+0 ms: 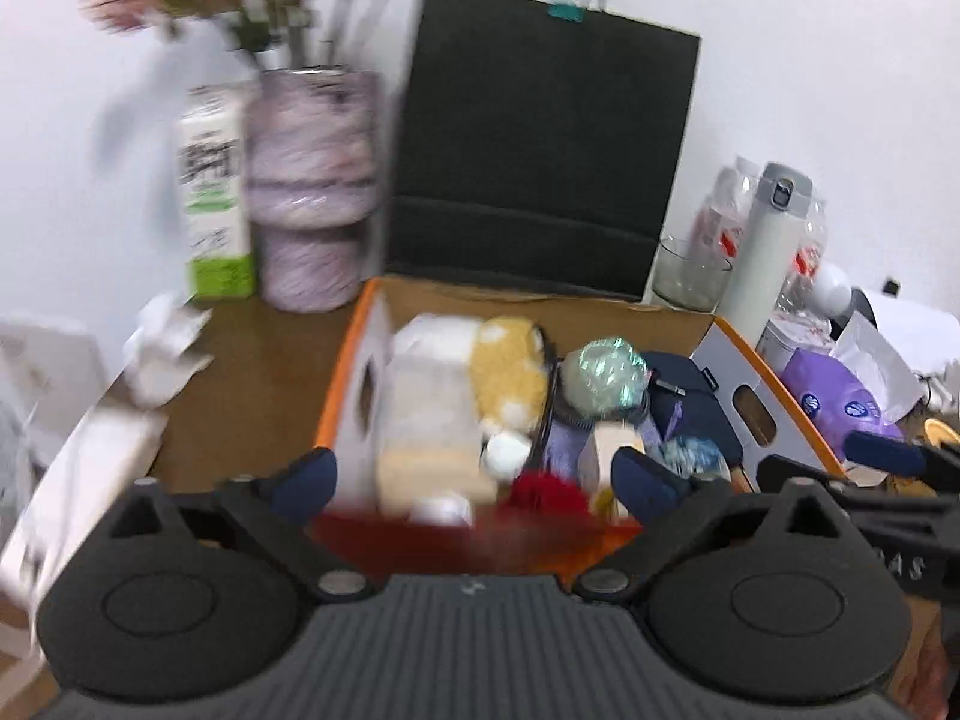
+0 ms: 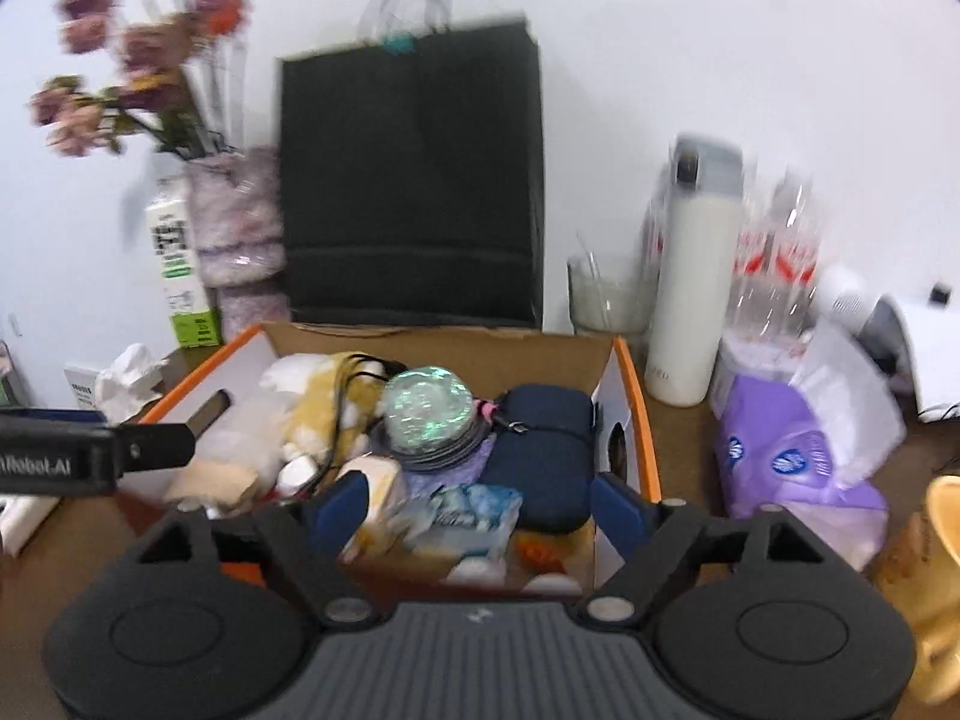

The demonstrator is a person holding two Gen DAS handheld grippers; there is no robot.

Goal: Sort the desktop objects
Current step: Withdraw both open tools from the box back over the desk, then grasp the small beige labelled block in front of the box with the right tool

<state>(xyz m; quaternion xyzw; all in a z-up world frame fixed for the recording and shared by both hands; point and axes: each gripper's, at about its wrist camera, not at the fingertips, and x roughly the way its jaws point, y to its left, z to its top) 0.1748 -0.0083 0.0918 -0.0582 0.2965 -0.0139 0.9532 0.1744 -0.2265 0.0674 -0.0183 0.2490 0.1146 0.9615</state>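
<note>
An orange-rimmed cardboard box point(image 1: 774, 378) point(image 2: 636, 402) holds a yellow-and-white plush toy point(image 1: 510, 372) point(image 2: 312, 402), a shiny green ball point(image 1: 606, 378) point(image 2: 427, 408), a navy pouch point(image 1: 684, 396) point(image 2: 540, 450), a blue wipes packet point(image 2: 474, 516) and other small items. My left gripper point(image 1: 474, 480) is open and empty over the box's near edge. My right gripper point(image 2: 480, 510) is open and empty over the box's near right part. The left gripper's body shows at the left of the right wrist view point(image 2: 90, 450).
A black paper bag point(image 1: 540, 150) point(image 2: 414, 180) stands behind the box. At left are a flower vase point(image 1: 312, 180), a green-white carton point(image 1: 216, 192) and crumpled tissue point(image 1: 162, 354). At right are a glass point(image 2: 606, 294), a white thermos point(image 2: 696, 276), bottles and a purple tissue pack point(image 2: 786, 450).
</note>
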